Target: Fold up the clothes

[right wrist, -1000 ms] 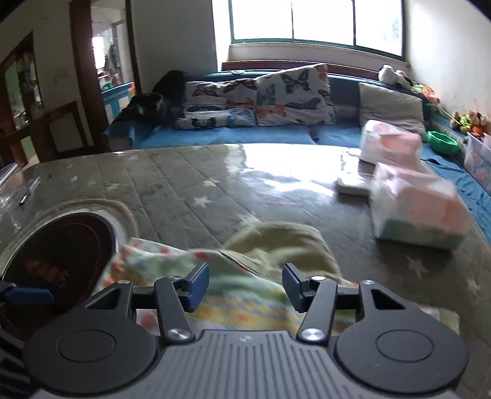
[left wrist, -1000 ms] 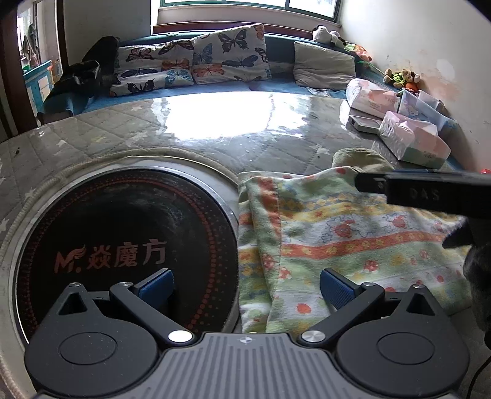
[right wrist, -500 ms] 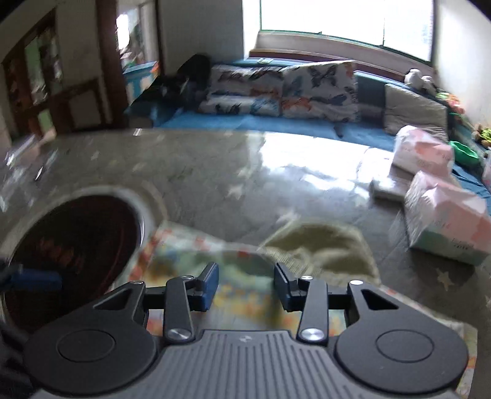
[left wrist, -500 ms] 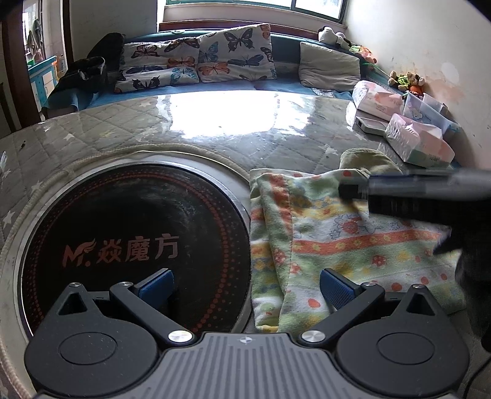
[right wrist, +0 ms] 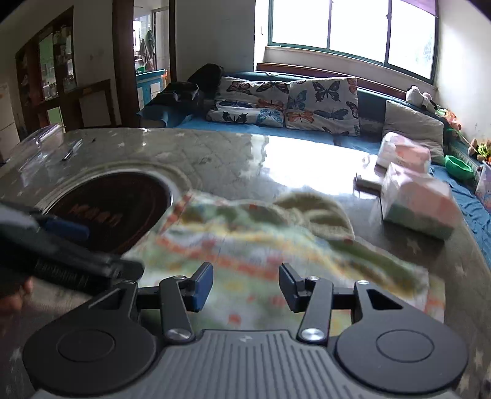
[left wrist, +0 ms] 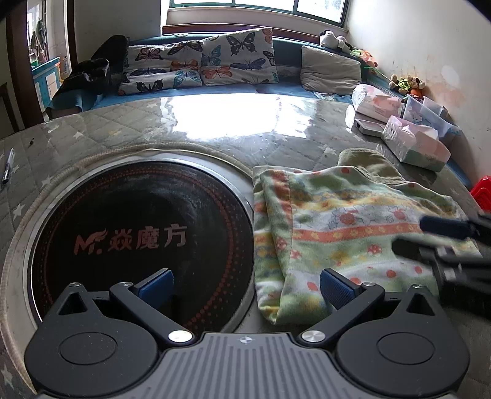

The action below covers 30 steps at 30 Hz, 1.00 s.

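Both tools [left wrist: 245, 284] [right wrist: 245, 285] gape over the folded towel [left wrist: 340, 227] beside tissue packs [left wrist: 414, 147]

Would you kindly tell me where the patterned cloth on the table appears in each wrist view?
Left wrist: the patterned cloth lies right of centre, beside the round black cooktop.
Right wrist: the cloth lies centre, blurred, beyond the tool tips.
Shared landmark: the cooktop, left of the cloth in both.

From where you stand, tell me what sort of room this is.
Probably a living room in a home. A bench seat under the window carries butterfly cushions and soft toys, and the table has a round cooktop set into it, with a patterned cloth spread beside.
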Each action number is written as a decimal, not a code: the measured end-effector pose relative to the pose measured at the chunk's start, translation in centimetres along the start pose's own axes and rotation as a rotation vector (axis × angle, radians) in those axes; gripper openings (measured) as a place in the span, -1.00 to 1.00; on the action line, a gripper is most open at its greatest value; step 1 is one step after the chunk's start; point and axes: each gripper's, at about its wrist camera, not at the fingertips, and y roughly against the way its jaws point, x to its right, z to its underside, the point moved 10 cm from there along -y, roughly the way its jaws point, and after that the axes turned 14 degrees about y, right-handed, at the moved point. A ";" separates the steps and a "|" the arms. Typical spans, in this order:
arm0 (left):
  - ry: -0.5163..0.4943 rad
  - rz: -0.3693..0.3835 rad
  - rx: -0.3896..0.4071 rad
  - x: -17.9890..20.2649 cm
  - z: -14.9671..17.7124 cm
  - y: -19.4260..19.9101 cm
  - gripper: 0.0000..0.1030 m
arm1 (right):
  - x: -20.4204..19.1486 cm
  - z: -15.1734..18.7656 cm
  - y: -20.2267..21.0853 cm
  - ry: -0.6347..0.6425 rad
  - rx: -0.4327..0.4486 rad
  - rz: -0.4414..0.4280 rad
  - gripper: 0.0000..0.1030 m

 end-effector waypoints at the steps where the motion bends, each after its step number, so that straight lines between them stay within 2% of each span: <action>1: -0.001 0.001 0.002 0.0 0.1 0.1 1.00 | -0.2 0.5 0.3 -0.008 -0.001 0.007 -0.04; 7: -0.005 0.004 0.011 0.3 0.8 0.8 1.00 | -0.3 2.9 0.8 -0.063 -0.016 0.045 0.01; 9: -0.008 0.012 0.014 0.6 1.0 1.3 1.00 | -0.3 2.9 1.4 -0.066 -0.004 0.054 0.16; 12: -0.014 0.036 0.030 1.1 0.9 2.0 1.00 | 0.3 3.0 2.3 -0.094 0.013 0.068 0.21; 16: -0.024 0.041 0.030 1.8 0.8 1.8 1.00 | 1.5 4.0 2.4 -0.143 0.002 0.089 0.51; 20: -0.036 0.024 0.008 2.0 1.5 0.6 1.00 | 1.4 4.6 2.1 -0.138 -0.008 0.095 0.56; 21: -0.037 0.022 0.004 1.9 1.6 0.3 1.00 | 1.4 4.5 2.2 -0.139 -0.004 0.095 0.64; 27: -0.033 0.028 0.012 1.8 1.5 1.0 1.00 | 1.5 4.5 2.9 -0.151 0.010 0.101 0.77; 30: -0.033 0.034 0.008 1.9 1.7 1.2 1.00 | 1.7 4.7 3.2 -0.164 0.012 0.114 0.90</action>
